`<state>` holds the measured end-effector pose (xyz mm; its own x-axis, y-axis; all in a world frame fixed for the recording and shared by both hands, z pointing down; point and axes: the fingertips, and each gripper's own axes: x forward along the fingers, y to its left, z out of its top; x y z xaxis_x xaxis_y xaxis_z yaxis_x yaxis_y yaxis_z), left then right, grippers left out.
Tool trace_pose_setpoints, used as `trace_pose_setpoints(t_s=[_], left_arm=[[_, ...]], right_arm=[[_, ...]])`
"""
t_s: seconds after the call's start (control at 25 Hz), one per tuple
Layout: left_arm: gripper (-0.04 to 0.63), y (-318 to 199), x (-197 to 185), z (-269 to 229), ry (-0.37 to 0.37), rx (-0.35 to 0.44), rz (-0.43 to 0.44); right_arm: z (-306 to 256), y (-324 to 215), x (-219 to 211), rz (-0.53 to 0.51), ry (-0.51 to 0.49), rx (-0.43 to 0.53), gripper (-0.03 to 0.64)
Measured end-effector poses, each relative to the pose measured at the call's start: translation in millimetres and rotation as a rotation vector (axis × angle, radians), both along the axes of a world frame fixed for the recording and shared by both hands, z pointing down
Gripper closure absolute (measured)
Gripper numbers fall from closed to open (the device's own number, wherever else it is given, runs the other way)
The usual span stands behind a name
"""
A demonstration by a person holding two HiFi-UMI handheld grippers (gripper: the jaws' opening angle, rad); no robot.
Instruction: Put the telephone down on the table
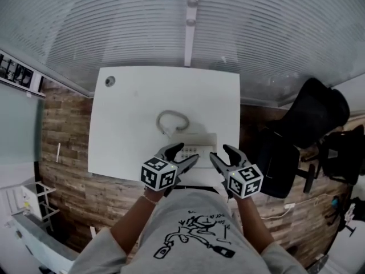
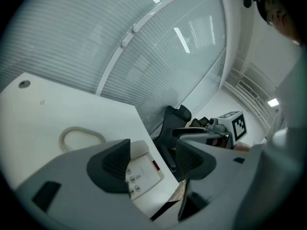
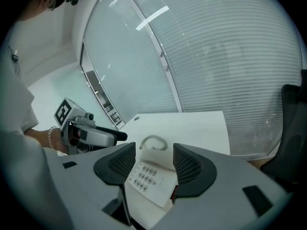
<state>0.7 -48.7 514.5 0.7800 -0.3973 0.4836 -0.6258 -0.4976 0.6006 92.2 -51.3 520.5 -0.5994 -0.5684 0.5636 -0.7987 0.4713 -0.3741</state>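
While the phone (image 1: 198, 143) lies on the table (image 1: 125, 124), left gripper (image 1: 188, 152) and right gripper (image 1: 219, 152) hover above.
Both pairs of jaws stand apart, gripping nothing.

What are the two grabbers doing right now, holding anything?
Left gripper: open, holding nothing; the telephone lies on the white table.
Right gripper: open, holding nothing.

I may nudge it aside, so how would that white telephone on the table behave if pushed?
The telephone looks flat and hard-shelled, so it would probably slide on the smooth table rather than tip. Its coiled cord lies in a loose loop, so it is likely floppy.
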Motion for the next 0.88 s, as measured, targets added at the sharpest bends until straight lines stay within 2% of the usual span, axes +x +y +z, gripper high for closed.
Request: trace_pose_setpoints(t_s=[0.12, 0.24, 0.36, 0.52, 0.68, 0.88], left_arm=[[0.372, -7, 8, -41, 0.077, 0.126, 0.007], [0.436, -7, 15, -78, 0.119, 0.23, 0.014], [0.488, -7, 19, -117, 0.137, 0.337, 0.024], [0.545, 0, 19, -158, 0.105, 0.479, 0.033], [0.58, 5, 20, -194, 0.096, 0.573, 0.035], [0.592, 9, 24, -231, 0.13, 0.632, 0.034]], right_arm=[[-31, -3, -7, -0.009, -0.021, 0.071, 0.38], [-65, -4, -10, -0.003, -0.039, 0.145, 0.412], [-104, -6, -16, -0.01, -0.046, 0.231, 0.458], [-151, -4, -26, -0.045, -0.031, 0.361, 0.516], [-188, 0, -33, -0.067, -0.034, 0.432, 0.543], [-233, 1, -45, -0.082, -0.095, 0.527, 0.557]])
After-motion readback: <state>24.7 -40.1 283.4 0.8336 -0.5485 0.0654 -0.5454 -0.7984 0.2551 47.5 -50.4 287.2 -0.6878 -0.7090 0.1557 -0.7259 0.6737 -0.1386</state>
